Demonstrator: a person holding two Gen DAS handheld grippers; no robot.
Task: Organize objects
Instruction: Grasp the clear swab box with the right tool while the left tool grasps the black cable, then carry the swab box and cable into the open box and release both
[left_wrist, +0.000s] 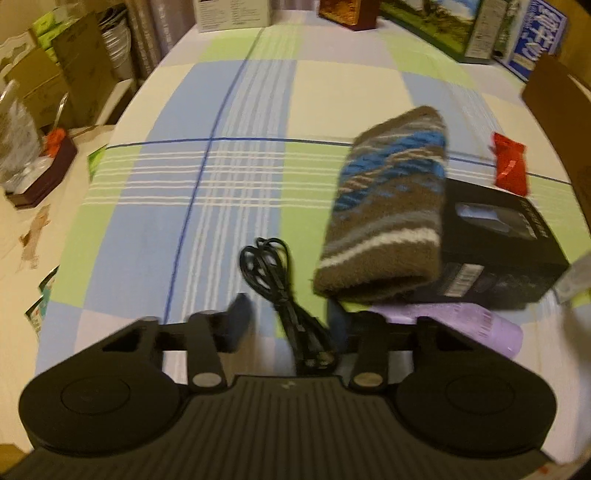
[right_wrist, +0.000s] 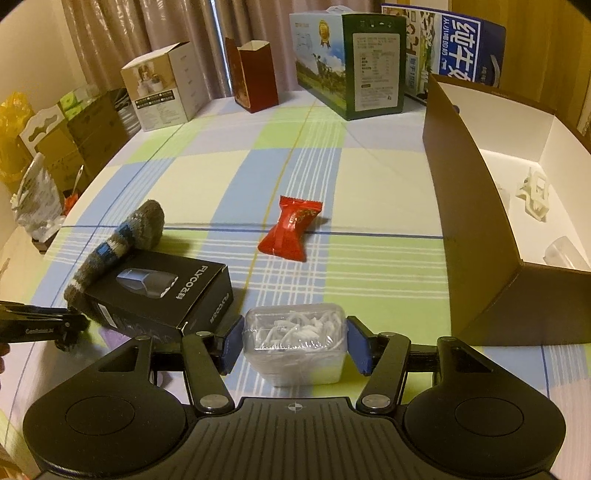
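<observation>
Checked cloth, blue-green-cream, covers worktop (right_wrist: 207, 177). Our right tool (right_wrist: 295, 345) clamps clear plastic tub (right_wrist: 295, 341) of white bits, pads against both sides. Our left tool (left_wrist: 286, 326) straddles coiled black cable (left_wrist: 284, 291); fingers part-closed, contact unclear, view blurred. Knitted sock (left_wrist: 388, 206) drapes over black carton (right_wrist: 162, 291). Red sweet (right_wrist: 290, 229) lies mid-cloth. Open brown box (right_wrist: 480, 229) at right.
</observation>
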